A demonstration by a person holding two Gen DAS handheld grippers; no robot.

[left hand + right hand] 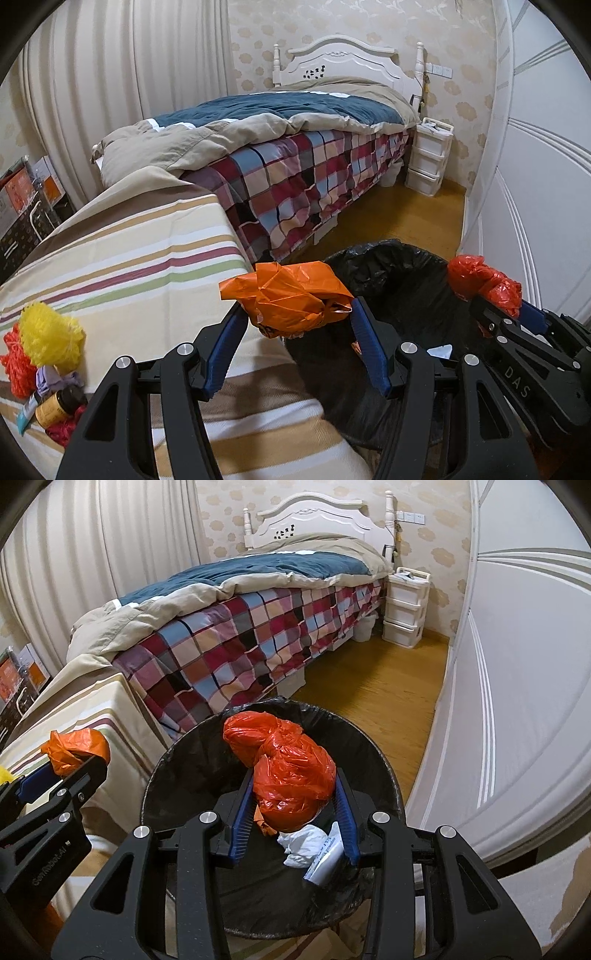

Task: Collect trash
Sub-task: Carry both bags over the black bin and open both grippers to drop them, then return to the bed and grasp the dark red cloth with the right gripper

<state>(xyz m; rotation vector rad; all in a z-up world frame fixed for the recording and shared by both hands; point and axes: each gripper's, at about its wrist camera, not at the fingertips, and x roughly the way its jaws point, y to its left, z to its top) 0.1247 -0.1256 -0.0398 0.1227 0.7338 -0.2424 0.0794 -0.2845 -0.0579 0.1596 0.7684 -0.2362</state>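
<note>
My left gripper is shut on a crumpled orange plastic bag and holds it at the left rim of the black-lined trash bin. It also shows at the left of the right wrist view. My right gripper is shut on a crumpled red plastic bag and holds it over the open bin. White crumpled paper and a small packet lie inside the bin. The red bag also shows at the right of the left wrist view.
A striped cloth surface holds yellow mesh, orange mesh, a small brown jar and other scraps at its left. A bed with a checked sheet stands behind. A white drawer unit and a wardrobe are at the right.
</note>
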